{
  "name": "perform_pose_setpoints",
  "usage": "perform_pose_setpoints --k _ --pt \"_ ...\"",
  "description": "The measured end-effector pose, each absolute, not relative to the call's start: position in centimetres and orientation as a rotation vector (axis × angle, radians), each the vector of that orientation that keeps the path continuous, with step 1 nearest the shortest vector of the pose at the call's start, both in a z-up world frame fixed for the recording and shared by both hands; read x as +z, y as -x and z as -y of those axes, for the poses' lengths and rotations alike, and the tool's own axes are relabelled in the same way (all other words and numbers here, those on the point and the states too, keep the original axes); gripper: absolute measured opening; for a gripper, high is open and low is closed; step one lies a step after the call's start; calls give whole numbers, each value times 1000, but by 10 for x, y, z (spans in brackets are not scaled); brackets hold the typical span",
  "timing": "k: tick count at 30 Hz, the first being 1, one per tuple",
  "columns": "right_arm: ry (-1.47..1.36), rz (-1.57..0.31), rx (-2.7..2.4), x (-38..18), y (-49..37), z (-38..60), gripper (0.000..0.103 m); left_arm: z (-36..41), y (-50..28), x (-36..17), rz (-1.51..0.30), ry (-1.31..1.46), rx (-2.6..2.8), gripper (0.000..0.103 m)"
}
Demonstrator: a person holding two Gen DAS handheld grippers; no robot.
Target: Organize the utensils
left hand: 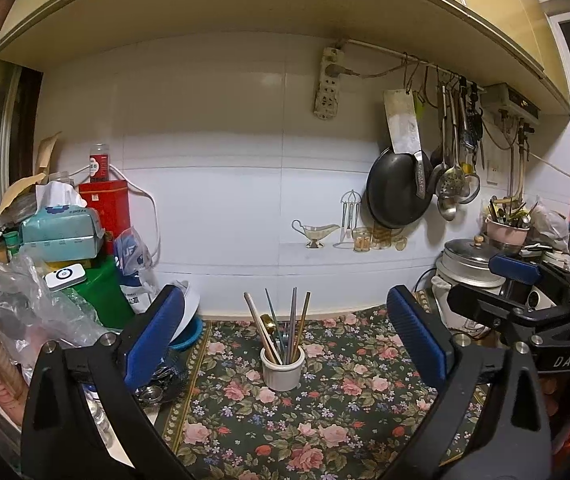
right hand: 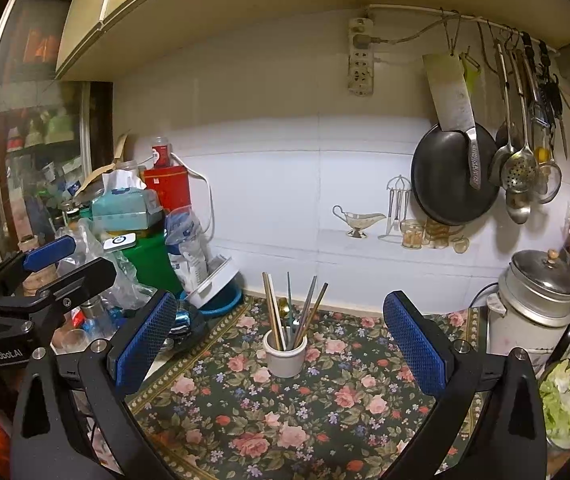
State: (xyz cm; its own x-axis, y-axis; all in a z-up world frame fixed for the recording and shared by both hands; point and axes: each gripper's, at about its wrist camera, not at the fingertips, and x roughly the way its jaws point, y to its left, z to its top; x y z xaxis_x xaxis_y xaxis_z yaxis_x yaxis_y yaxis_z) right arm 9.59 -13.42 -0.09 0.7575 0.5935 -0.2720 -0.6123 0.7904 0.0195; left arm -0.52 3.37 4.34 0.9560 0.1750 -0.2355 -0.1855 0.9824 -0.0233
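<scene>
A small white ribbed cup [left hand: 282, 369] [right hand: 286, 353] stands on the floral cloth [left hand: 325, 420] [right hand: 305, 412], near the wall. Several chopsticks [left hand: 281, 326] [right hand: 291, 310], wooden and metal, stick up out of it, with a gold spoon and a fork head between them. My left gripper [left hand: 283, 332] is open, its blue pads wide apart, framing the cup from in front. My right gripper [right hand: 281, 330] is open too, equally wide, the cup centred between its fingers but farther off. Each gripper shows at the edge of the other's view. Nothing is held.
Left: clutter of plastic bags, tissue pack [left hand: 61, 230], green box, red tin [left hand: 105, 204], tilted white dish in a blue bowl [right hand: 215, 286]. Right: steel pot [right hand: 541, 292], pink utensil holder [left hand: 507, 228], bowl of lettuce [right hand: 569, 400]. A black pan [right hand: 453, 176], cleaver and ladles hang on the wall.
</scene>
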Motion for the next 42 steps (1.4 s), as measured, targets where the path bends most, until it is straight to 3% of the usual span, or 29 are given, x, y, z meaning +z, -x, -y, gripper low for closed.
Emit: perform_pose_setpoints --k 42 --pt "26 -274 637 7 -90 126 103 -30 9 47 -221 24 133 102"
